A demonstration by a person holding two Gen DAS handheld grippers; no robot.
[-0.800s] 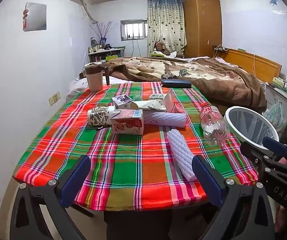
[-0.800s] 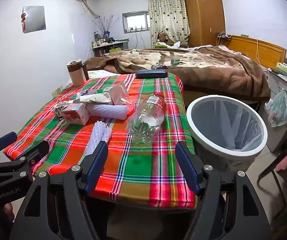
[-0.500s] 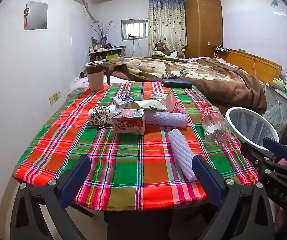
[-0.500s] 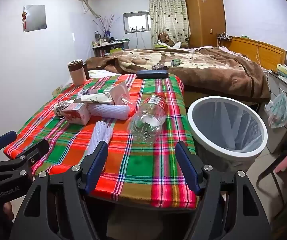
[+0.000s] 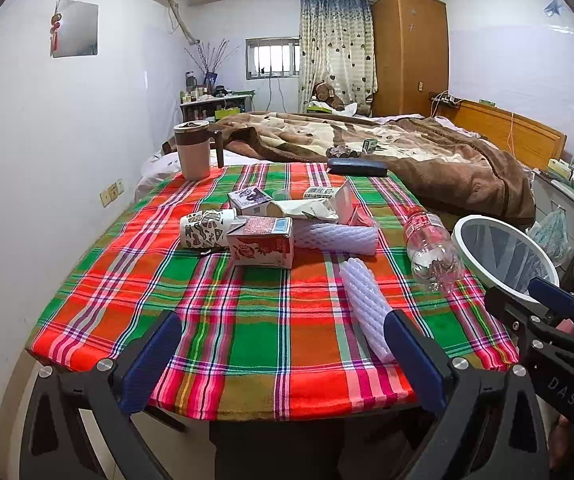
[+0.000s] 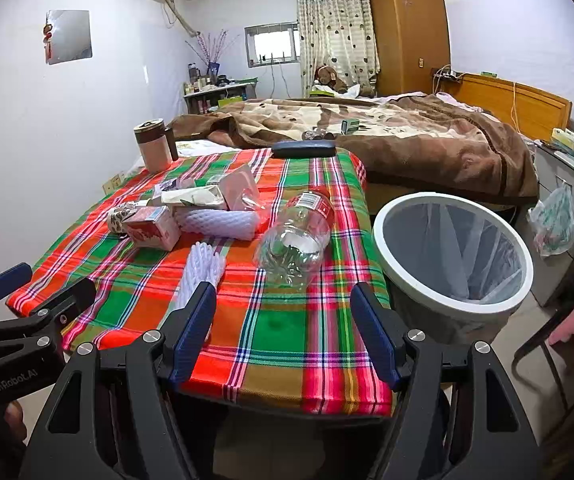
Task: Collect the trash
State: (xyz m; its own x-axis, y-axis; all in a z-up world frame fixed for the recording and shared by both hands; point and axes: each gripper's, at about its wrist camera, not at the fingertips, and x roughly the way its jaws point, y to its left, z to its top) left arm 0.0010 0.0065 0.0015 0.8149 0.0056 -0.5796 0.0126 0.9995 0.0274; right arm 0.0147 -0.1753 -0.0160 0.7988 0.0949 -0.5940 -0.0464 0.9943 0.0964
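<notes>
The left gripper (image 5: pixel 283 356) hangs at the near edge of the bench (image 5: pixel 263 344), which is covered in a red, green and white plaid cloth. It tips downward toward the cloth, its blue-padded jaws wide apart with nothing between them. The right-hand pad stands in front of the near end of a white ribbed foam fruit sleeve (image 5: pixel 363 304), though whether they touch cannot be told.

Going left to right across the bench: a pink lidded mug with a brown handle (image 5: pixel 194 151) stands upright at the far left corner. In the middle lies a cluster of trash, namely a patterned paper cup on its side (image 5: pixel 203 229), a red and white drink carton (image 5: pixel 262 242) just beside it, a small purple carton (image 5: pixel 250 199) and a flattened cream carton (image 5: pixel 307 208) behind, and a second white foam net sleeve (image 5: pixel 337 237) lying crosswise. A clear plastic bottle with a red label (image 5: pixel 431 250) lies on its side near the right edge. A dark flat case (image 5: pixel 357 167) rests at the far edge.

Off the right side of the bench stands a round white-rimmed bin with a clear liner (image 6: pixel 453 246).

The right gripper (image 6: pixel 283 334) is likewise tilted down at the near edge, jaws spread and empty, with the bottle beyond them.
</notes>
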